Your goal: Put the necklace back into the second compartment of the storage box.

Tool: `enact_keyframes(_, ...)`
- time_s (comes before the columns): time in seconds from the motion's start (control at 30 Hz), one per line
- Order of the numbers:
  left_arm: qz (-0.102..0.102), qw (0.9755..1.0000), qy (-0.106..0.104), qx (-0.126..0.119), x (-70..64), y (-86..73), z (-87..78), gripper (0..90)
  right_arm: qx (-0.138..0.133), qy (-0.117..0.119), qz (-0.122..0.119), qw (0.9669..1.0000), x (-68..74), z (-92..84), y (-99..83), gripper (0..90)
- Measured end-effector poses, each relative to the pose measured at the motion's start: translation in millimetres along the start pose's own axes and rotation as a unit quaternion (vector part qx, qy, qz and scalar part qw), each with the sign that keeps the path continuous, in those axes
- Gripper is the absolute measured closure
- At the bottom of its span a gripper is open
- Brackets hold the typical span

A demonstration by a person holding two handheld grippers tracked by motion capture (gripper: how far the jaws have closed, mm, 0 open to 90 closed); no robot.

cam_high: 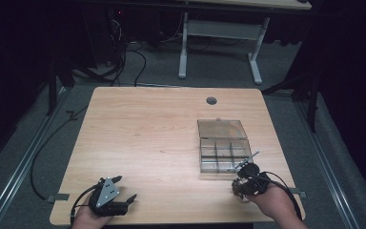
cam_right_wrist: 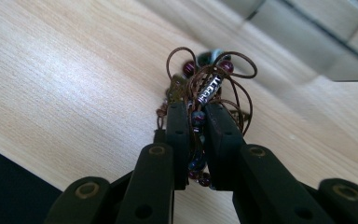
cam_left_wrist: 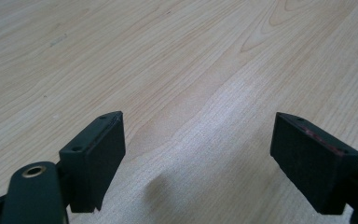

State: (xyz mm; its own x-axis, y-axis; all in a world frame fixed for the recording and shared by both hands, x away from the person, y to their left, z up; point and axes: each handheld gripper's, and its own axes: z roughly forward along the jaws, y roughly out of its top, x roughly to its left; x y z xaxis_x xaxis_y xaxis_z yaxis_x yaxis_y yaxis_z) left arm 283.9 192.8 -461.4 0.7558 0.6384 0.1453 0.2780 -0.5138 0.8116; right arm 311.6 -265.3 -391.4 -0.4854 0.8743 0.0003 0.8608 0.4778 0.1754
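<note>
Right gripper view: fingers (cam_right_wrist: pixel 196 126) pinch beaded cord (cam_right_wrist: pixel 208 88) near table (cam_right_wrist: pixel 51 84) edge.

Left claw (cam_left_wrist: pixel 198 154) spread wide; right claw (cam_right_wrist: pixel 196 122) clamped, jaws nearly together.

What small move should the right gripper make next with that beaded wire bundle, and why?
Probably lift it and carry it forward over the open compartment box. The right gripper is already clamped on the beaded bundle just short of the box, while the left gripper rests open and apart.
</note>
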Motion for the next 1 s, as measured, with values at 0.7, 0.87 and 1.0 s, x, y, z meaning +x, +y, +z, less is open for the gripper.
enact_keyframes(0.7,0.001,1.0000,-0.002,0.000,0.2,0.1,-0.3,18.1,-0.024,0.008,0.000,0.9997,-15.8,-51.4,24.1,81.3)
enact_keyframes(0.87,0.000,1.0000,-0.003,-0.001,0.2,0.0,-0.3,18.1,-0.021,0.008,-0.004,0.9997,-16.9,-57.8,31.7,81.3)
enact_keyframes(1.0,0.000,1.0000,-0.003,-0.001,0.2,0.0,-0.4,18.1,-0.017,0.009,-0.005,0.9998,-16.6,-59.3,36.3,81.3)
